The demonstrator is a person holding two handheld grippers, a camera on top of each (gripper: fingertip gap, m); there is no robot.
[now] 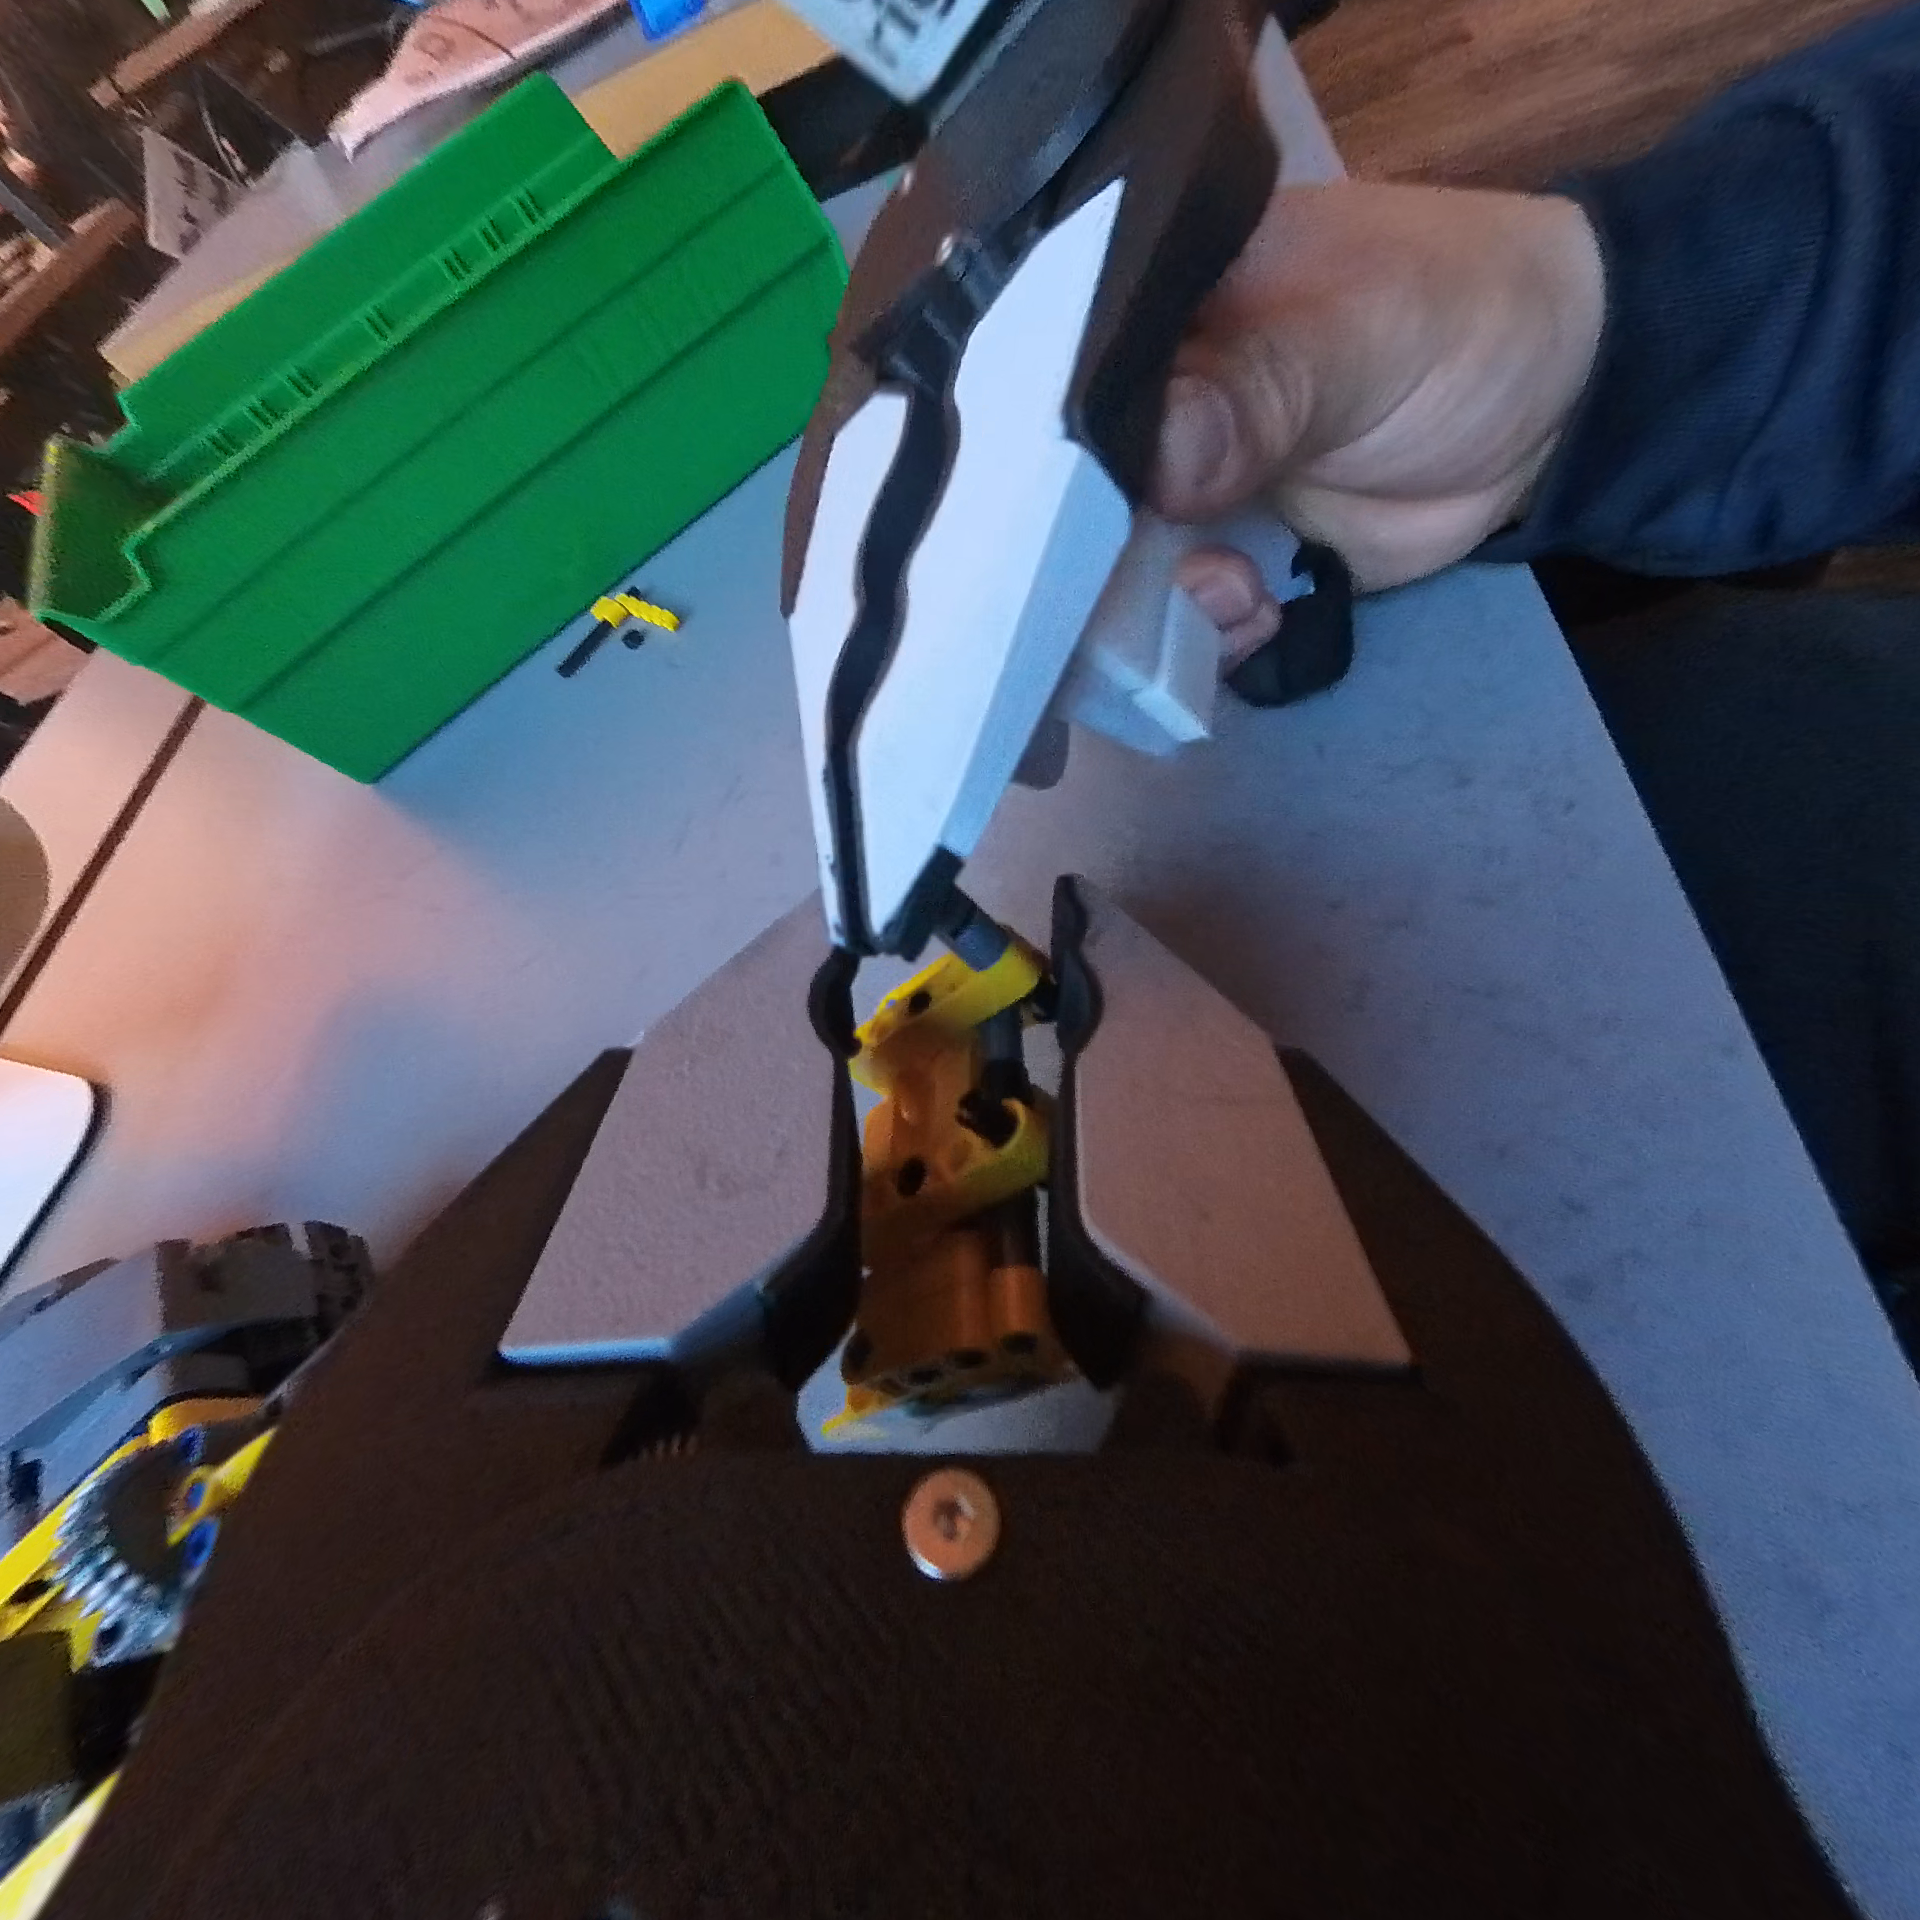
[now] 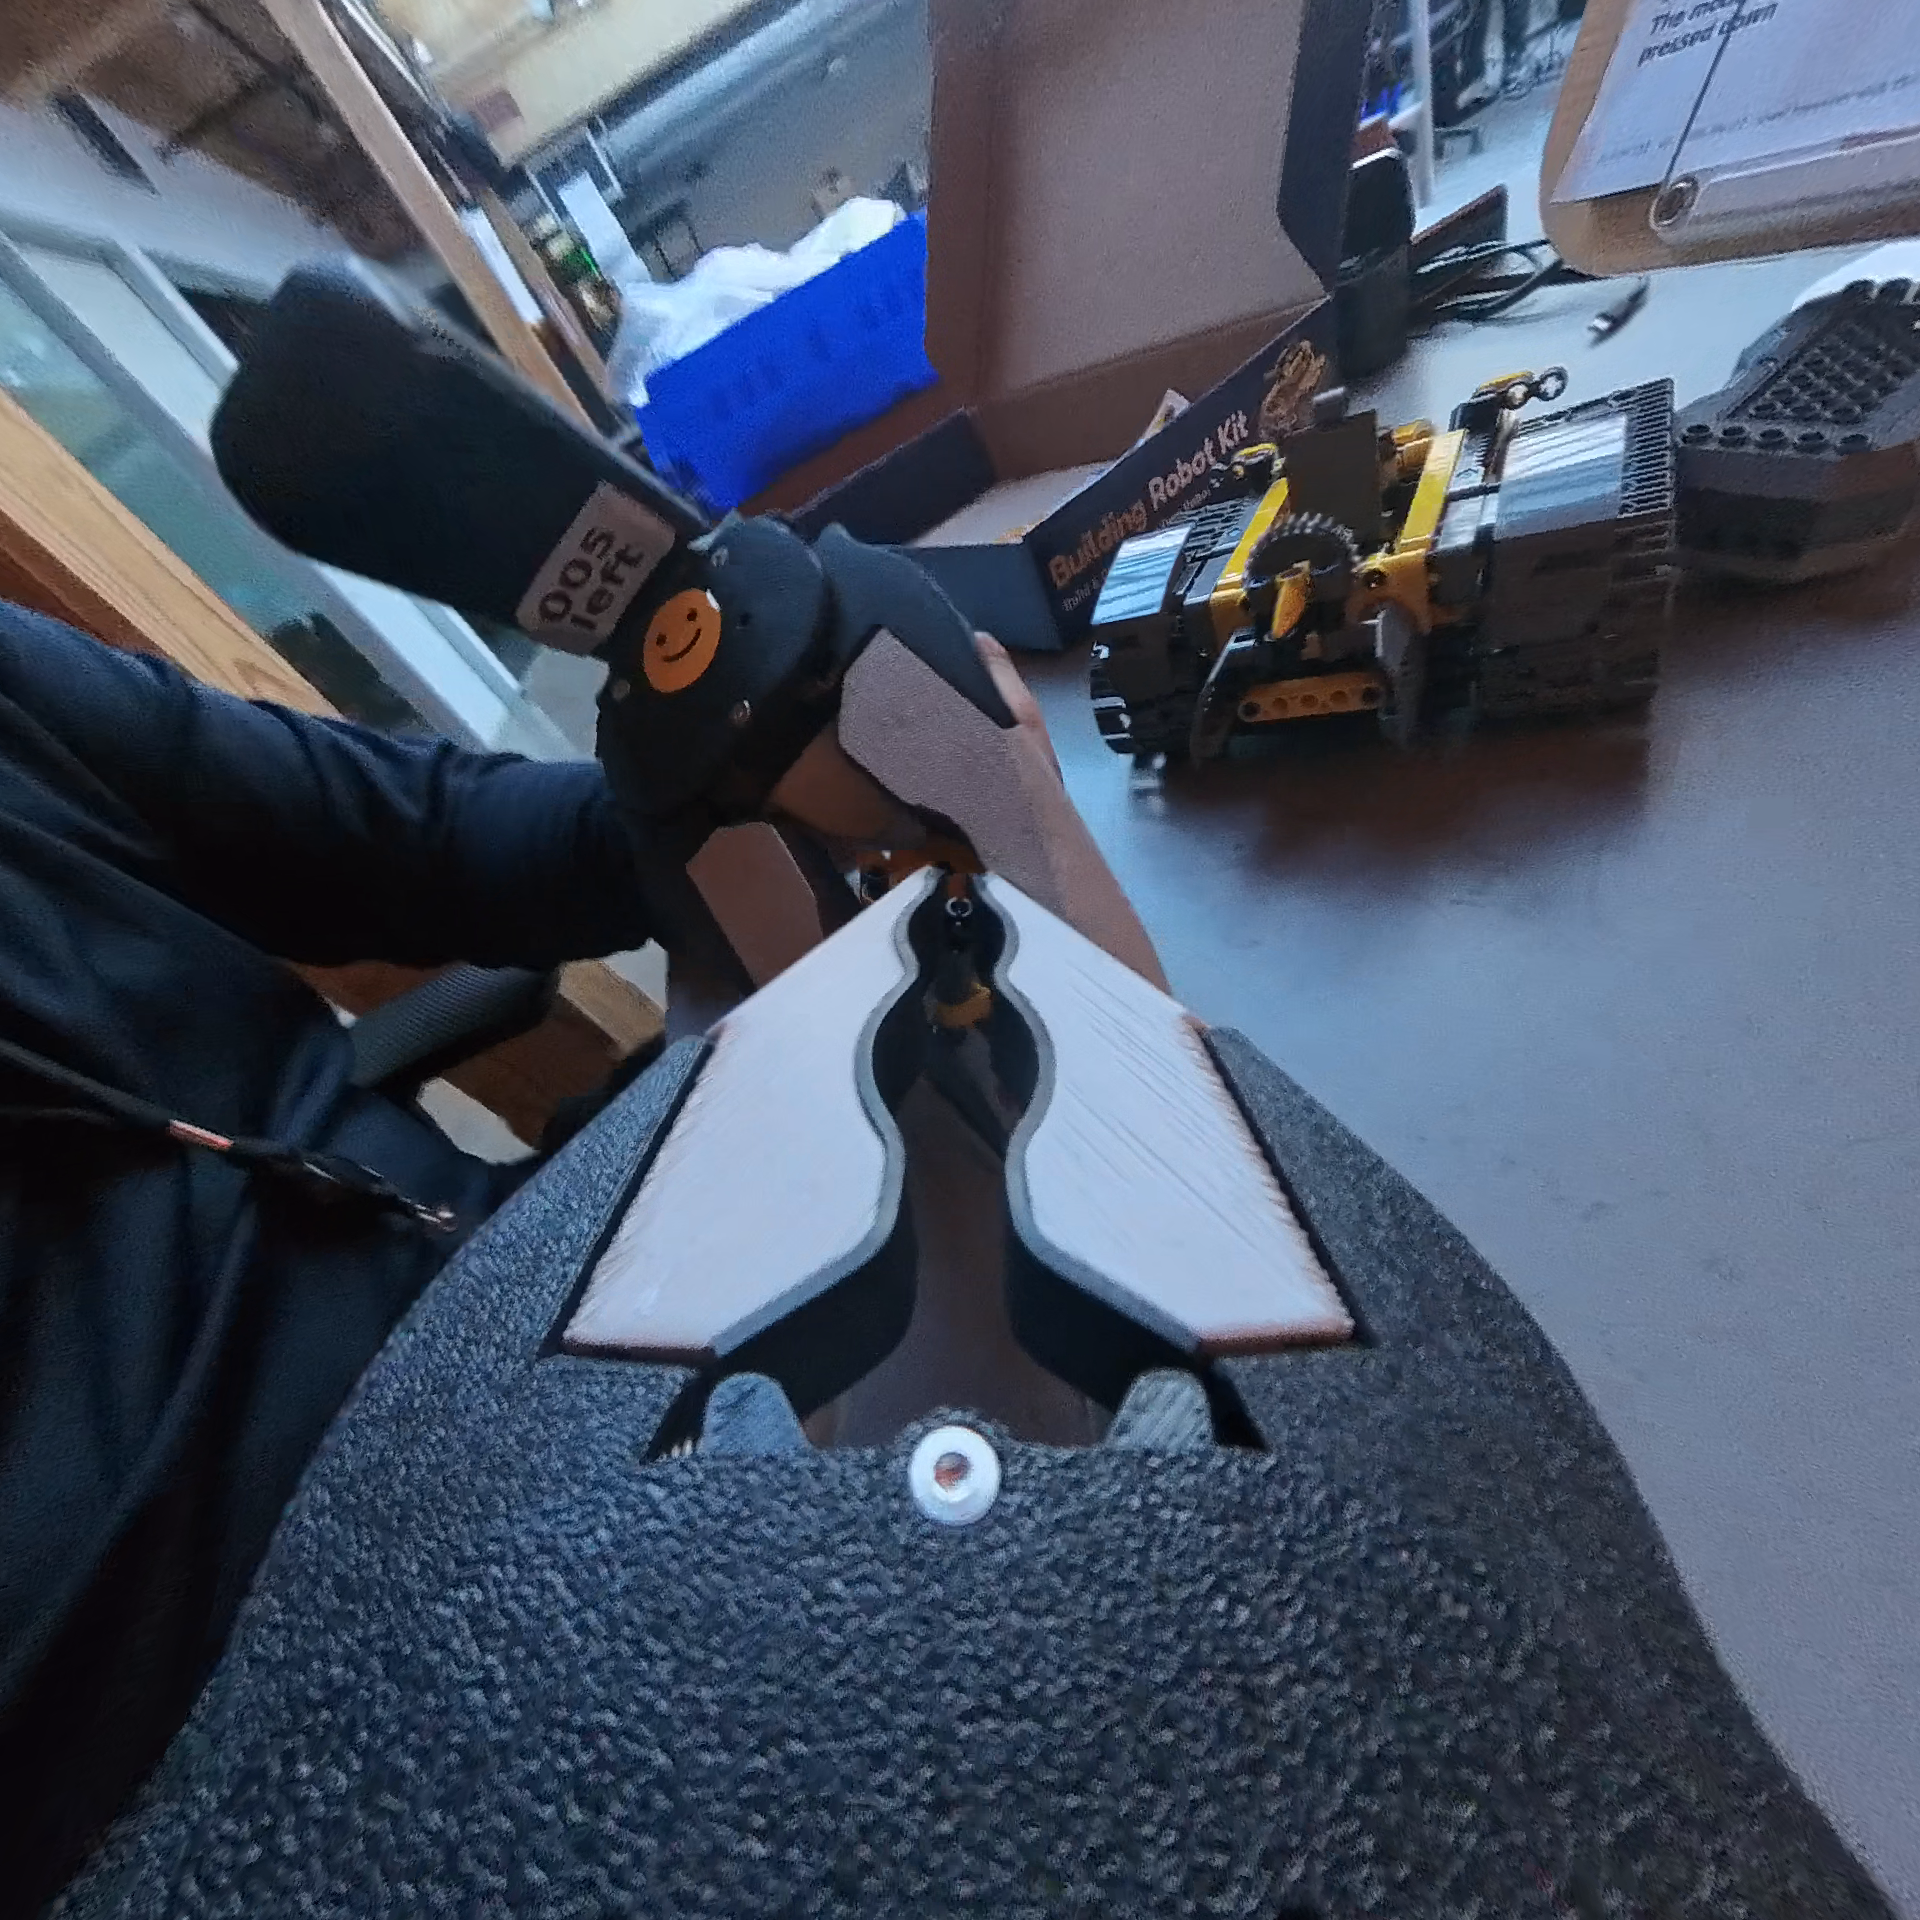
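Assembly look: we see a small yellow-and-orange brick assembly of holed beams, with dark pins and a grey axle at its far end.
Assembly place: we see it held off the desk, between the two pairs of tongs.
Assembly axis: its long axis runs along our left fingers; the axle end points away from that camera, toward the right tongs.
Left tongs: we see them pinching the assembly, their dark pads against its sides.
Right tongs: nearly pressed together; in the left view their tips meet the axle end, and we take them to be pinching it, though the contact is small and blurred.
Hand: wraps the right tool's handle, in a dark sleeve.
Nearby, left view: a green bin on the desk, with loose yellow and black pieces just beside it.
Nearby, right view: a black-and-yellow brick vehicle stands on the desk, well apart, a dark kit box behind it.
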